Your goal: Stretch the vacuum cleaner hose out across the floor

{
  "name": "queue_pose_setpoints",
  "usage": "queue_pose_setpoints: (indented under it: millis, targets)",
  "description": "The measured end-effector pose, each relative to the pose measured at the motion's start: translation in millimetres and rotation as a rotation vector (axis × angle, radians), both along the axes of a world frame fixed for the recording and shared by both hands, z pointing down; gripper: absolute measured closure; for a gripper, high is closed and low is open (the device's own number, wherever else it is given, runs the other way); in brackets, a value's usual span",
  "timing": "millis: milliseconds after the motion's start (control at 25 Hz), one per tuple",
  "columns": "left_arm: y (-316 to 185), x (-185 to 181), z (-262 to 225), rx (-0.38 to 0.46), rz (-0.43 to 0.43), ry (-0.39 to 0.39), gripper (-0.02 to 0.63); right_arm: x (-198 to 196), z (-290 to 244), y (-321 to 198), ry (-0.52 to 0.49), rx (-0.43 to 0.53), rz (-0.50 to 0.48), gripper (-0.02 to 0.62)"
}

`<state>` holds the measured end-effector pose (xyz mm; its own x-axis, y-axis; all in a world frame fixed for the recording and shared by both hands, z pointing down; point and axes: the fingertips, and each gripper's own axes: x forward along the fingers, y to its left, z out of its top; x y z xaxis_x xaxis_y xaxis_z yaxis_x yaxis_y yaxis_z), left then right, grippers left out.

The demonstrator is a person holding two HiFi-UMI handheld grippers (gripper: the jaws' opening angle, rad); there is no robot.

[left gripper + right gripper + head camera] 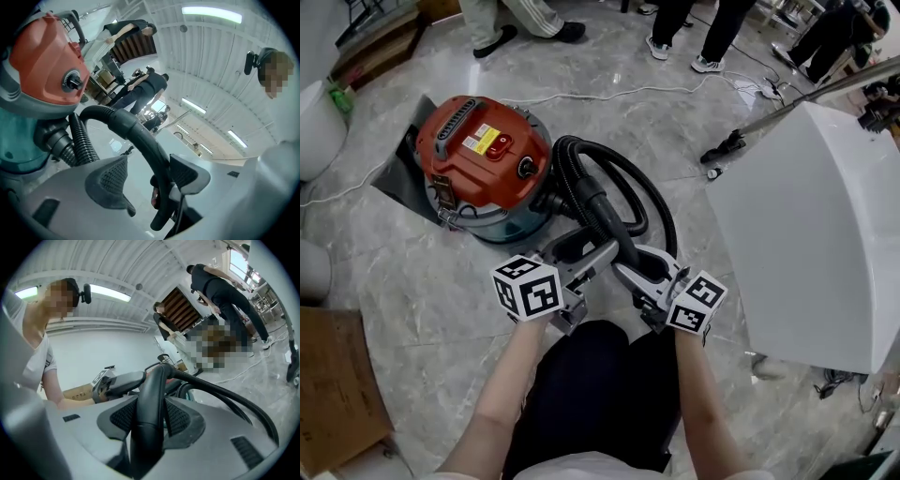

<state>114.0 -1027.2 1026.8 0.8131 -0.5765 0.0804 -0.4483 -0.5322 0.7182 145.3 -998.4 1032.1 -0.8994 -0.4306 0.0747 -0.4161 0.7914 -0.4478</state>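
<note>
**Hose (602,211) end clamped in my right gripper (150,417)**

Both pads of my right gripper press on the stiff black end of the hose. The jaws of my left gripper (147,177) stand apart. The same tube runs between them, lying against one pad with a gap to the other. From there the ribbed part curls in a loop back to the vacuum (483,155), which sits on the floor (384,272) just ahead of me.

Vacuum cleaner (483,155) ahead, white panel (806,216) right; floor (384,272) open left
</note>
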Motion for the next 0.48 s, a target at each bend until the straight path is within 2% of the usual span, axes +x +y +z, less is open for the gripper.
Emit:
queue_pose_setpoints:
  millis: [200,360,480]
  targets:
    - [-6,10,-24,0.048,0.034,0.049,0.337,2,-9,12,0.005,0.040,-0.034,0.424]
    - [-10,17,-30,0.029,0.059,0.105,0.337,1,-16,17,0.006,0.068,-0.050,0.423]
    - [-11,22,-41,0.012,0.071,0.164,0.337,-3,-25,21,0.042,0.102,-0.068,0.423]
